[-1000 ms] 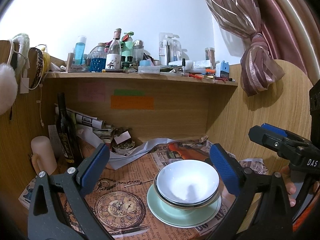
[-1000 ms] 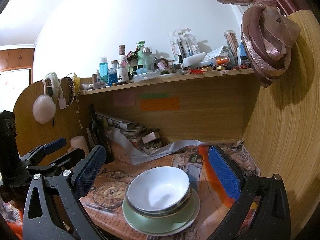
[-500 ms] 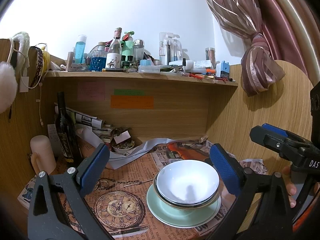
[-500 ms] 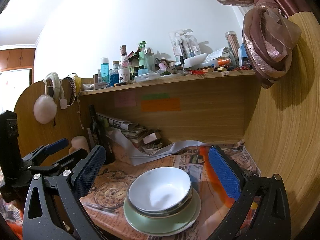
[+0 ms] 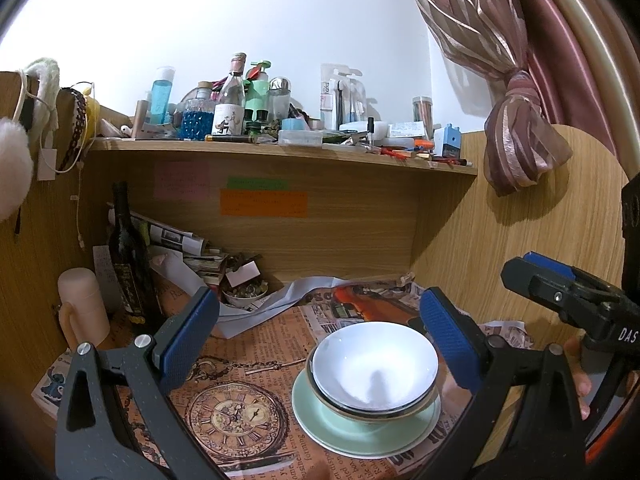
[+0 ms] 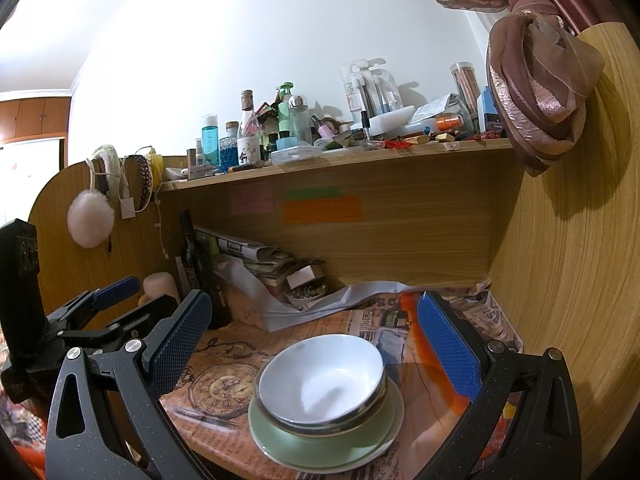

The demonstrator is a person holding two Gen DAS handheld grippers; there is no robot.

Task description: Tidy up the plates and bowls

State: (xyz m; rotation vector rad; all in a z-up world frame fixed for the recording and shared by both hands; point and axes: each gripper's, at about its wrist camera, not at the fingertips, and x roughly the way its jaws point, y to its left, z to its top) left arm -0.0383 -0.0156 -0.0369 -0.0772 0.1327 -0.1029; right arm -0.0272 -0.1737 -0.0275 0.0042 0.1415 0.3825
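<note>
Almost nothing has moved since a second ago: in the left view the bowls sit a touch lower and nearer in frame, in the right view they have drifted slightly right and up, so we read both cameras as easing a little while the dishes stay put. Our left gripper is spread wide, blue pads far apart, holding nothing and touching nothing; the bowls lie between and below the fingertips, nearer the right pad. Our right gripper is likewise wide open and empty, its pads clear of the stack. The white bowls are nested, stacked on a pale green plate that seems to rest on a second white plate, rim just showing in the right view. The stack sits on the newspaper-covered table, right of the printed clock, near the front edge. In the left view we see the right gripper at the right edge, a hand behind it. In the right view the left gripper shows at the left. A dark bottle stands at the back left beside a pink cup; papers are piled behind. The shelf above is crowded with bottles.
</note>
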